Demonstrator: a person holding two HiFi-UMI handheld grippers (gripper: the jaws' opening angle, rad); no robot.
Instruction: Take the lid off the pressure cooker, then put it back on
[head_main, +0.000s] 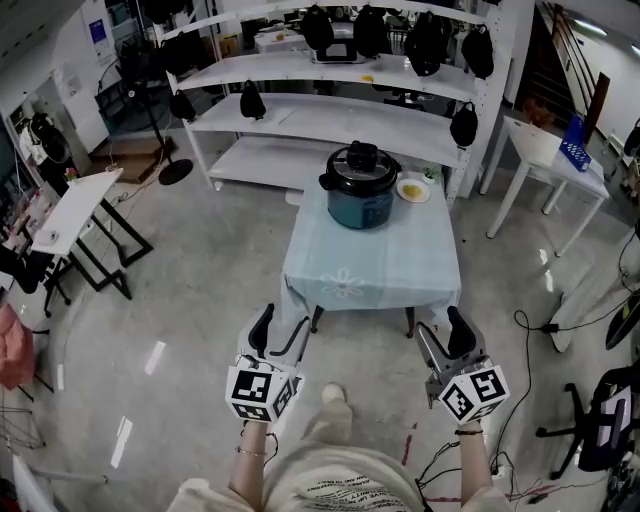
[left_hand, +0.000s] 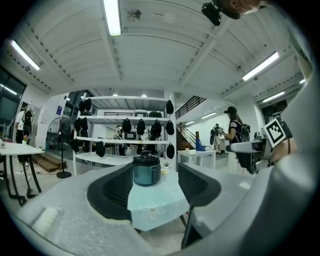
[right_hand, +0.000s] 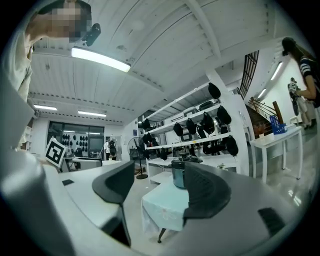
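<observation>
Pressure cooker (head_main: 361, 190), lid (head_main: 360, 160) seated, near tabletop's (head_main: 372, 262) far edge. Left gripper (head_main: 282, 332) and right gripper (head_main: 445, 338) both spread, empty, short of the near edge. Risk: a lopsided grab could jam the lid or push the cooker backward.

Open floor (head_main: 200, 300) up to the table (head_main: 372, 265)
The table's near half lies bare. At its far end stands the cooker (head_main: 360, 186), a plate (head_main: 413, 189) just right of it, and shelves (head_main: 330, 115) close behind.
</observation>
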